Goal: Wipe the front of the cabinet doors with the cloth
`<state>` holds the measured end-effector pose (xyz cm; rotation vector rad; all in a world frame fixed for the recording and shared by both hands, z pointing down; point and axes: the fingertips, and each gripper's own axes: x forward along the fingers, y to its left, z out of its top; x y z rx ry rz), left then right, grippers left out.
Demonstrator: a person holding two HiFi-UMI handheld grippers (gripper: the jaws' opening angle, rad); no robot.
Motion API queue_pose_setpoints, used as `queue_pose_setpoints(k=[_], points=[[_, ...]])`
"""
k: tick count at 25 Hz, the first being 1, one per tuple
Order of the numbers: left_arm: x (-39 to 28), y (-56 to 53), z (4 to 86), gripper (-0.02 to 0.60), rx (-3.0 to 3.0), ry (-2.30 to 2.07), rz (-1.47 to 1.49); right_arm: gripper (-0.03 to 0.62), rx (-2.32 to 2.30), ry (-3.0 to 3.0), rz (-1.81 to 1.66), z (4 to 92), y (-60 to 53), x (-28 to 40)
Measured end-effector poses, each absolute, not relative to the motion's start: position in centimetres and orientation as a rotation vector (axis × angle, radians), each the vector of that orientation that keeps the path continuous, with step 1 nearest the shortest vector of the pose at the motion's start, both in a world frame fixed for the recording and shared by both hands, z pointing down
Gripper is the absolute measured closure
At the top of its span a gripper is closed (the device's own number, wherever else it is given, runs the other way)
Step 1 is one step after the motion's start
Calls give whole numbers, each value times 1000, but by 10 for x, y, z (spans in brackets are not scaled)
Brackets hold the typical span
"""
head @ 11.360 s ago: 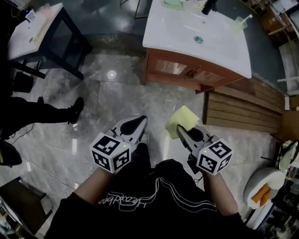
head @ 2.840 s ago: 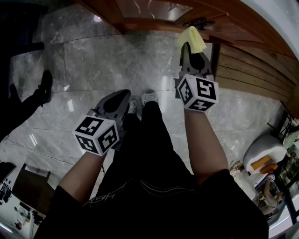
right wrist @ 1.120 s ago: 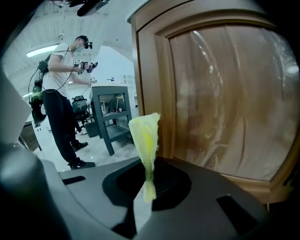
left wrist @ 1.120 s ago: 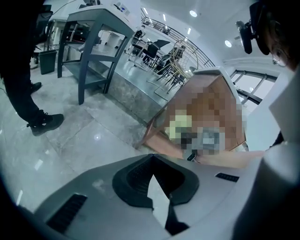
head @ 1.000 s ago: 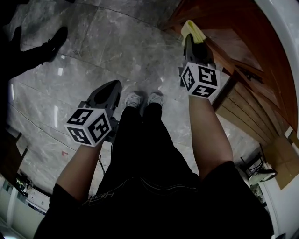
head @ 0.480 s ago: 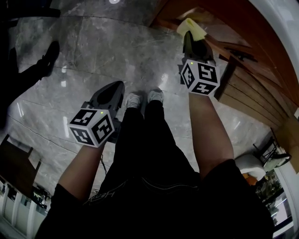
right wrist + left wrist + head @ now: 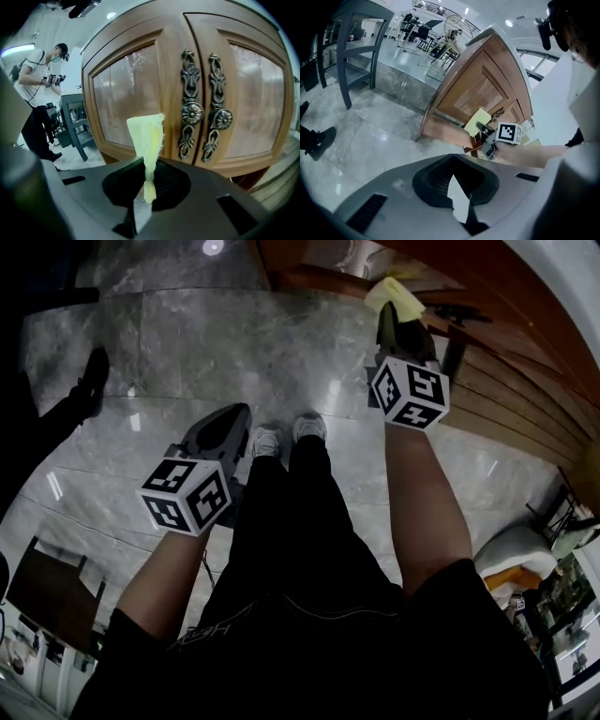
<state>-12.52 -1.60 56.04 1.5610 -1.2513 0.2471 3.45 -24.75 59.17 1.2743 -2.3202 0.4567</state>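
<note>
- Much grey marble floor (image 7: 234,343) lies under you.
- Two wooden cabinet doors (image 7: 166,75) stand shut right ahead of your right tool. Both have glossy inset panels.
- One other person (image 7: 40,93) stands well off to the left, by a dark table (image 7: 75,117).
- Your left tool (image 7: 234,416) hangs low over the floor beside your left leg, well apart from the cabinet. Its jaws are together with nothing between them.
- Your right tool (image 7: 394,320) is held forward at the doors, with its jaws clamped on the cloth (image 7: 147,136).
- You have the cloth, yellow and folded, sticking up out of the jaws. It sits in front of the left-hand door's lower panel, just left of the handles. Whether it touches the wood can't be told.
- Two ornate metal handles (image 7: 192,112) sit side by side where the doors meet, clear of the cloth.
</note>
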Motion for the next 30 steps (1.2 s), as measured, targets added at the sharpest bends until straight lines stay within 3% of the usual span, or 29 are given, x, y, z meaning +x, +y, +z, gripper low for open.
queue_pose_setpoints(k=[11, 21, 30], points=[[-88, -23, 560, 575, 1636, -1167, 301, 553, 1433, -2239, 490, 590, -244, 107], [-75, -20, 554, 575, 1725, -1092, 348, 553, 1485, -2214, 479, 576, -203, 123], [-66, -12, 486, 575, 1878, -1027, 386, 553, 1249, -2384, 639, 467, -93, 112]])
